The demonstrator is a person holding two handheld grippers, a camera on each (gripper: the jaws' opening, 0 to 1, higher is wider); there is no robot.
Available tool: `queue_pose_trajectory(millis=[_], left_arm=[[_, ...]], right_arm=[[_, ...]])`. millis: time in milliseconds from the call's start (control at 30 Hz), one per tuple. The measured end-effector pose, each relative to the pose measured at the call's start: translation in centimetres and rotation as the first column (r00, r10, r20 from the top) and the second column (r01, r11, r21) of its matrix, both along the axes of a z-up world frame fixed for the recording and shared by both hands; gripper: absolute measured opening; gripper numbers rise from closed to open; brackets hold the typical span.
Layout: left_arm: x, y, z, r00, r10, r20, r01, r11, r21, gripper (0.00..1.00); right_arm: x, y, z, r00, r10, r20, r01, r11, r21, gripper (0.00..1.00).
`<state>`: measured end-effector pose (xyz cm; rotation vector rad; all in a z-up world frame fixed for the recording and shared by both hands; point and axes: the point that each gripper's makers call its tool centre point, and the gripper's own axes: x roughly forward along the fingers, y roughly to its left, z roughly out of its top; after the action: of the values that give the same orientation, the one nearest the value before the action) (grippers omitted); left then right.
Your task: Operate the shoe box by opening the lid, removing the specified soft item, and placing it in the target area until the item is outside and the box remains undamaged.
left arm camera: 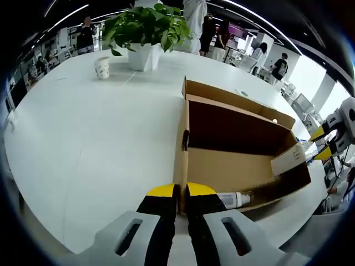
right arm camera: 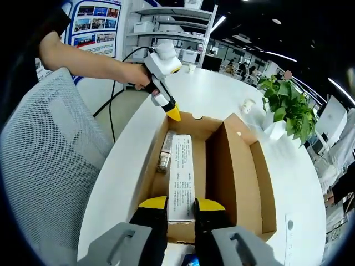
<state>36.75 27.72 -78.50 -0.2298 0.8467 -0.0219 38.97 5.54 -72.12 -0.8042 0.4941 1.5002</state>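
An open cardboard shoe box (left arm camera: 233, 166) (right arm camera: 238, 172) lies on the white table (left arm camera: 94, 144), its lid folded back along the far side. My left gripper (left arm camera: 181, 191) (right arm camera: 173, 113) is shut on the box's end wall, with the cardboard edge between its yellow tips. My right gripper (right arm camera: 181, 204) (left arm camera: 320, 144) is at the opposite end, shut on a long white printed carton (right arm camera: 180, 172) (left arm camera: 288, 159) that reaches along the inside of the box. A silver tube (right arm camera: 165, 152) (left arm camera: 233, 199) lies on the box floor beside the carton.
A potted plant (left arm camera: 147, 33) (right arm camera: 288, 105) and a paper cup (left arm camera: 102, 67) (right arm camera: 248, 105) stand farther along the table. A grey mesh chair (right arm camera: 50, 166) is at the table's edge near the person's arm (right arm camera: 83, 58). People stand in the background.
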Motion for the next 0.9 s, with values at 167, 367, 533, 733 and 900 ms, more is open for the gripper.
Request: queue_pose_trajectory(millis=[167, 367, 533, 733, 900], left_arm=[[0.0, 0.0, 0.0, 1.0, 0.0, -0.001, 0.0, 1.0, 0.002, 0.03], [0.0, 0.0, 0.0, 1.0, 0.0, -0.002, 0.0, 1.0, 0.003, 0.03], [0.0, 0.0, 0.0, 1.0, 0.0, -0.002, 0.0, 1.0, 0.004, 0.03], [0.1, 0.0, 0.0, 1.0, 0.0, -0.002, 0.0, 1.0, 0.004, 0.03], [0.1, 0.0, -0.1, 1.0, 0.0, -0.002, 0.0, 1.0, 0.005, 0.03]], right_arm=[[0.2, -0.5, 0.6, 1.0, 0.0, 0.009, 0.0, 1.0, 0.004, 0.13], [0.7, -1.4, 1.2, 1.0, -0.01, 0.016, 0.01, 1.0, 0.012, 0.13], [0.9, -2.2, 1.8, 1.0, -0.016, 0.02, 0.016, 1.0, 0.021, 0.13], [1.5, -3.4, 2.4, 0.999, -0.031, 0.025, 0.03, 0.999, 0.027, 0.13], [1.9, -4.5, 2.6, 0.999, -0.044, 0.029, 0.043, 0.999, 0.025, 0.13]])
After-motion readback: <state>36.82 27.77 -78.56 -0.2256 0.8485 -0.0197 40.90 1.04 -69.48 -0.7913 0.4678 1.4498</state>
